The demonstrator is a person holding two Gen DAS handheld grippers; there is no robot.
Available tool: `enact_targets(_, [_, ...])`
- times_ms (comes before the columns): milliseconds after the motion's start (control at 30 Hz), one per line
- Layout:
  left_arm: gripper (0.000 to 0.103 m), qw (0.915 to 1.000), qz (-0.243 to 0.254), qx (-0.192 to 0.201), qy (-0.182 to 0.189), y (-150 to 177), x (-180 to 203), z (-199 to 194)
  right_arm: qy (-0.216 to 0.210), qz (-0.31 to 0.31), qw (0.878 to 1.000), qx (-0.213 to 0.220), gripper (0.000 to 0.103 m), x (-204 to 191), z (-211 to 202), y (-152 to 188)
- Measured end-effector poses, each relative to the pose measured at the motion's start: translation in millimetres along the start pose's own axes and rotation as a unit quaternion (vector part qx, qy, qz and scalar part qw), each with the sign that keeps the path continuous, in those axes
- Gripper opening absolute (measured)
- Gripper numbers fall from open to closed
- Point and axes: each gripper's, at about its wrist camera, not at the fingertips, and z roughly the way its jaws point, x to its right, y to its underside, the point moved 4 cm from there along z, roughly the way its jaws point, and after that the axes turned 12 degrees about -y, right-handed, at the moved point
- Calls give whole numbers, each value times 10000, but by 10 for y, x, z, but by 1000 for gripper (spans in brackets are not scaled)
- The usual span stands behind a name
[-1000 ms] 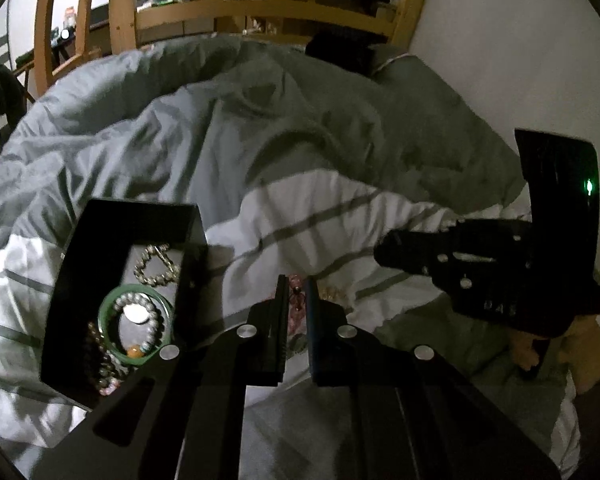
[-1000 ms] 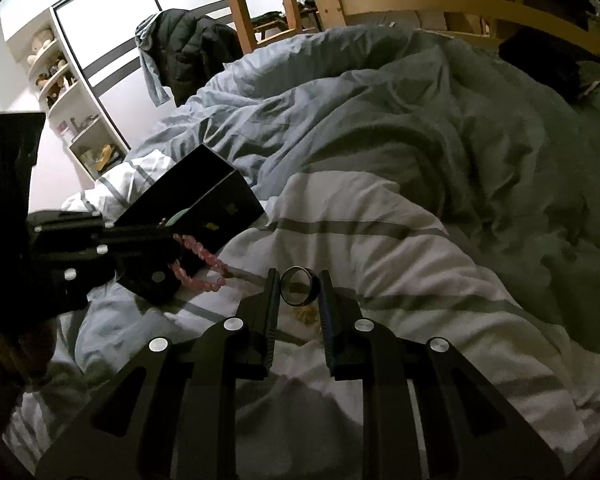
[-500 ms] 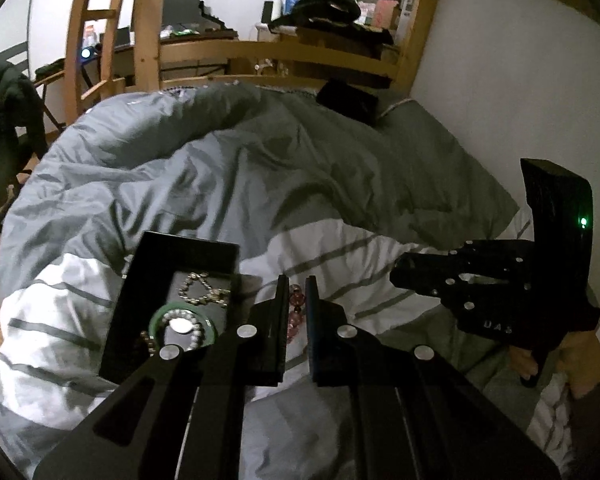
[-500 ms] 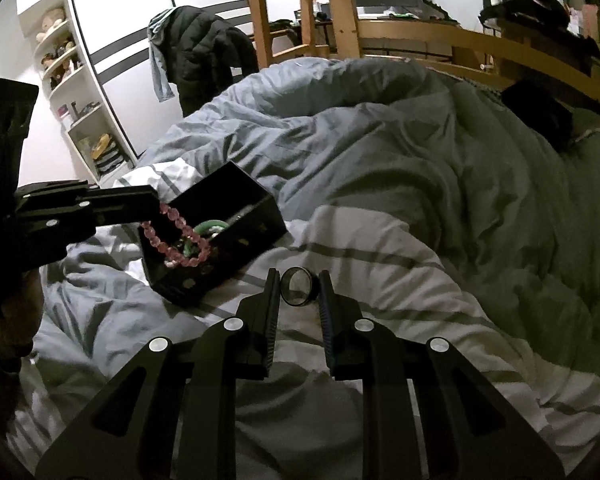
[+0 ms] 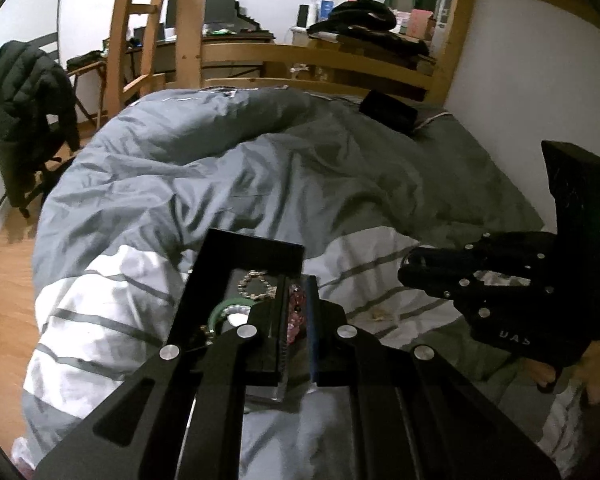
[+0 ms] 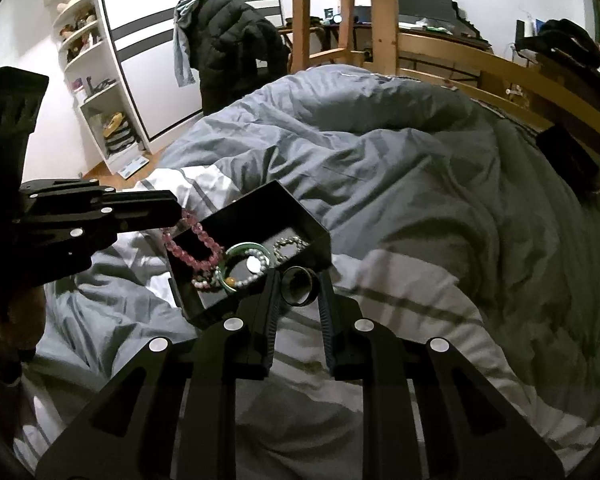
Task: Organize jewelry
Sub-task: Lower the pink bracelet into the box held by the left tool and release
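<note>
A: Nearest in the right wrist view, a dark ring [image 6: 299,285] is being pinched between the jaws of the right gripper [image 6: 300,286], which are pressed against its two sides. It is being held upright at the fingertips, just beside the near right wall of the black box [image 6: 300,216], probably so that it can be dropped over the rim.

B: And the left gripper [image 5: 298,308]?

A: Its jaws are being kept nearly together on a pink bead bracelet [image 6: 194,246]. The strand is being dangled from the tips over the box's left end, with the lower loop apparently lying already on the contents (contact cannot be confirmed).

B: Contents being logged?

A: A green bangle [image 6: 242,266] with a pale bead string inside it, and a small metal bead bracelet [image 5: 256,285] toward the far end. The task's jewelry is thus being gathered in the box, two pieces being carried in.

B: Room for moving?

A: The box is being supported by a soft striped duvet [image 6: 400,208], so it is being judged liable to tip if a wall is pressed. The far half is less crowded. Open bedding is being offered to the right and beyond; the two grippers are being brought close over one small opening, so a staggered release is being advised. Something small and yellowish [image 5: 378,314] is lying on the duvet near the box (not identifiable).
</note>
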Motion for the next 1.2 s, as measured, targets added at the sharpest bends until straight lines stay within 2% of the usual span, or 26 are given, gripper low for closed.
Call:
enact_targets(200, [8, 9996, -24, -73, -265, 5, -178, 54, -38, -118, 9999, -50, 20, -114, 140, -163])
enact_targets(767, [8, 9972, -285, -568, -395, 151, -466, 292, -161, -172, 9996, -182, 20, -255, 573, -563])
enact_targets(1000, [8, 9941, -493, -840, -477, 211, -620, 476, -285, -134, 9988, -365, 20, -251, 883, -564])
enact_targets(1200, [8, 9908, -462, -1123, -592, 272, -636, 599, -438, 76, 9977, -508, 20, -192, 1136, -492])
